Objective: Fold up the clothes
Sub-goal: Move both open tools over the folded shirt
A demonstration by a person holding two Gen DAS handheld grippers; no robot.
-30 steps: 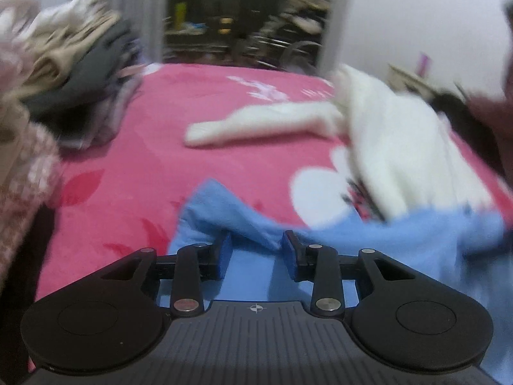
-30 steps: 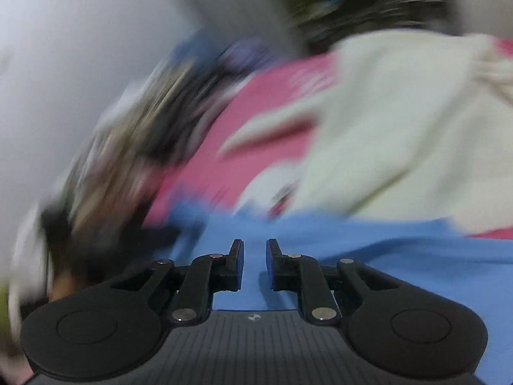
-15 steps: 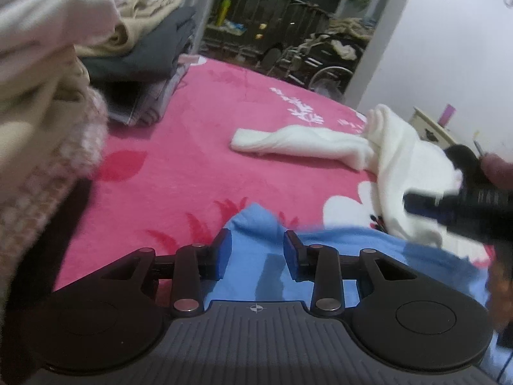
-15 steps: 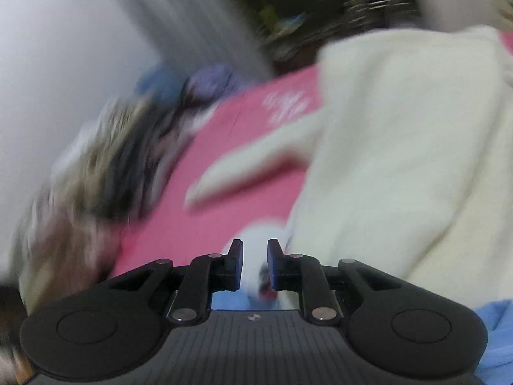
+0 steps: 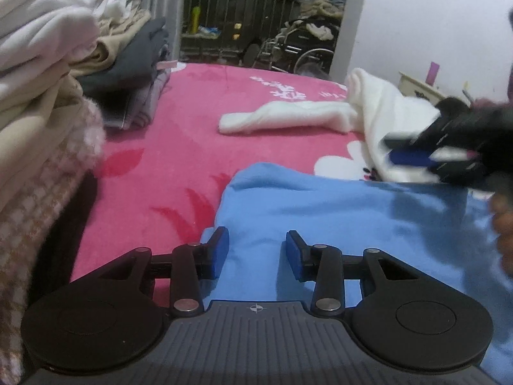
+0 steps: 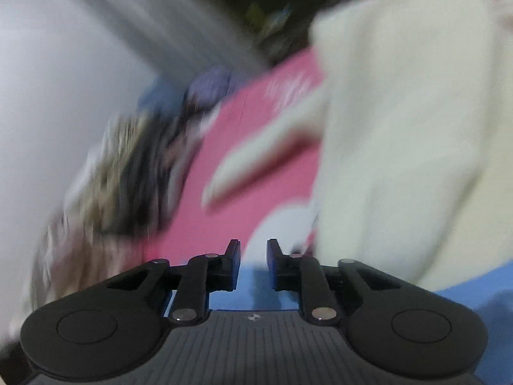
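A light blue garment [image 5: 320, 211] lies spread on the pink bedspread [image 5: 179, 147], and my left gripper [image 5: 256, 253] hovers open over its near left corner, holding nothing. Behind it lies a white garment [image 5: 372, 115] with one sleeve [image 5: 282, 118] stretched out to the left. My right gripper [image 5: 449, 147] shows blurred at the right, at the white garment's near edge. In the right wrist view that gripper [image 6: 253, 263] is narrowly open with nothing between its fingers. The white garment [image 6: 400, 160] fills the right side there, and the blue garment [image 6: 465, 285] lies below it.
Stacks of folded clothes [image 5: 48, 80] rise along the bed's left side, with a dark grey piece [image 5: 138, 57] further back. A person's hand [image 5: 503, 240] is at the right edge. Beyond the bed are a doorway with a wheelchair [image 5: 307, 48] and a small table [image 5: 416, 86].
The right gripper has moved off the blue garment and up to the white one. The blue garment has settled flat, and the left gripper stays open over its corner.
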